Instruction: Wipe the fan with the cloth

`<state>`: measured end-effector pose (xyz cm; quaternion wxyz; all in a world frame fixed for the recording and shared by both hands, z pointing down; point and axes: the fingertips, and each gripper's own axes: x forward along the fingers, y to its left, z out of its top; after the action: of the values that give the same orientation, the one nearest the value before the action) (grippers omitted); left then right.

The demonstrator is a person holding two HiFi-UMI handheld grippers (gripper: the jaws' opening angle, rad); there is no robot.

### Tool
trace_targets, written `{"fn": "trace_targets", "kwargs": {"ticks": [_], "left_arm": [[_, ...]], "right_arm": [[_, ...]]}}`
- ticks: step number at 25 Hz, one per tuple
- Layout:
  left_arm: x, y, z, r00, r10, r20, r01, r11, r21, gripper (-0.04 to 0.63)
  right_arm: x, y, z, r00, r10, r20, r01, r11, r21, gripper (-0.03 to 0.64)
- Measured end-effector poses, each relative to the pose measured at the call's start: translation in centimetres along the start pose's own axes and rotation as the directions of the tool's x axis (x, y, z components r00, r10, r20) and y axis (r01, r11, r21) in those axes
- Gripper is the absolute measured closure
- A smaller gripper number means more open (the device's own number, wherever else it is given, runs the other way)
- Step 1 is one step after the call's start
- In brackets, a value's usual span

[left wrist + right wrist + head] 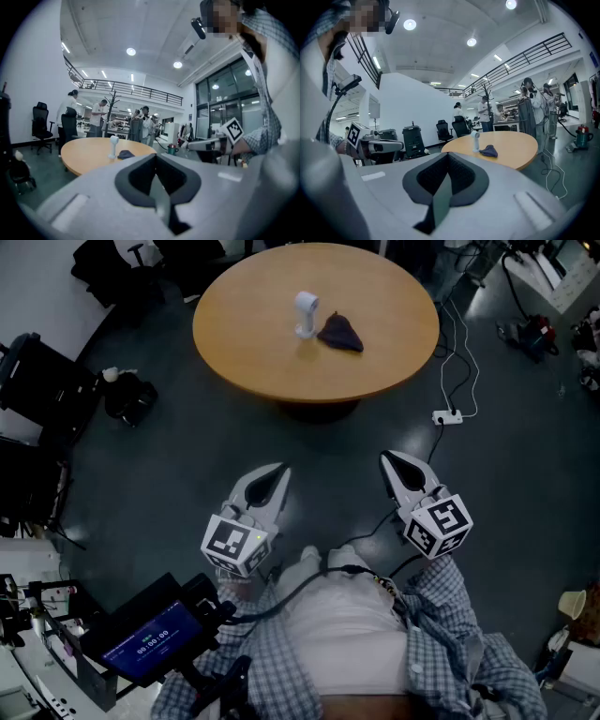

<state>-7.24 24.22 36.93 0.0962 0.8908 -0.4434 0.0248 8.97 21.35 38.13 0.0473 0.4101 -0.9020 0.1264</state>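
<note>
A small white fan [307,314] stands upright near the middle of a round wooden table [244,343], with a crumpled dark blue cloth [340,333] lying just right of it. The fan [113,146] and cloth [125,153] show far off in the left gripper view, and the fan [475,140] and cloth [488,151] likewise in the right gripper view. My left gripper [278,471] and right gripper [392,463] hang over the floor well short of the table, both shut and empty, pointing toward it.
White cables and a power strip [448,416] lie on the floor right of the table. Black office chairs [37,381] and a dark bag [131,396] stand at the left. A screen on a rig [150,634] sits by my left side. Several people stand beyond the table [101,119].
</note>
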Motion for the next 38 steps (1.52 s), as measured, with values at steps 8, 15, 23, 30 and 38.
{"fn": "trace_targets", "kwargs": {"ticks": [8,15,23,30,38], "left_arm": [[0.0,0.0,-0.3,1.000,-0.002,0.001,0.002,1.000,0.004,0.595],[0.1,0.0,0.0,1.000,0.004,0.002,-0.004,1.000,-0.001,0.595],[1.4,-1.1,0.2,0.999,0.031,0.016,-0.032,0.999,0.017,0.595],[2.0,-2.5,1.8,0.996,0.073,0.057,-0.076,0.996,0.037,0.595],[3.6,-3.8,1.0,0.995,0.073,0.060,-0.076,0.997,0.035,0.595]], "right_arm": [[0.0,-0.1,0.1,1.000,0.001,-0.003,-0.001,1.000,0.003,0.614],[0.1,-0.2,0.4,1.000,0.009,-0.006,-0.009,1.000,0.000,0.614],[-1.0,-2.3,0.4,1.000,0.016,0.006,-0.016,1.000,0.001,0.614],[-3.3,-4.5,0.6,1.000,0.008,0.003,-0.008,1.000,0.000,0.614],[-5.2,-6.8,-0.4,1.000,-0.019,-0.001,0.019,1.000,0.006,0.614]]}}
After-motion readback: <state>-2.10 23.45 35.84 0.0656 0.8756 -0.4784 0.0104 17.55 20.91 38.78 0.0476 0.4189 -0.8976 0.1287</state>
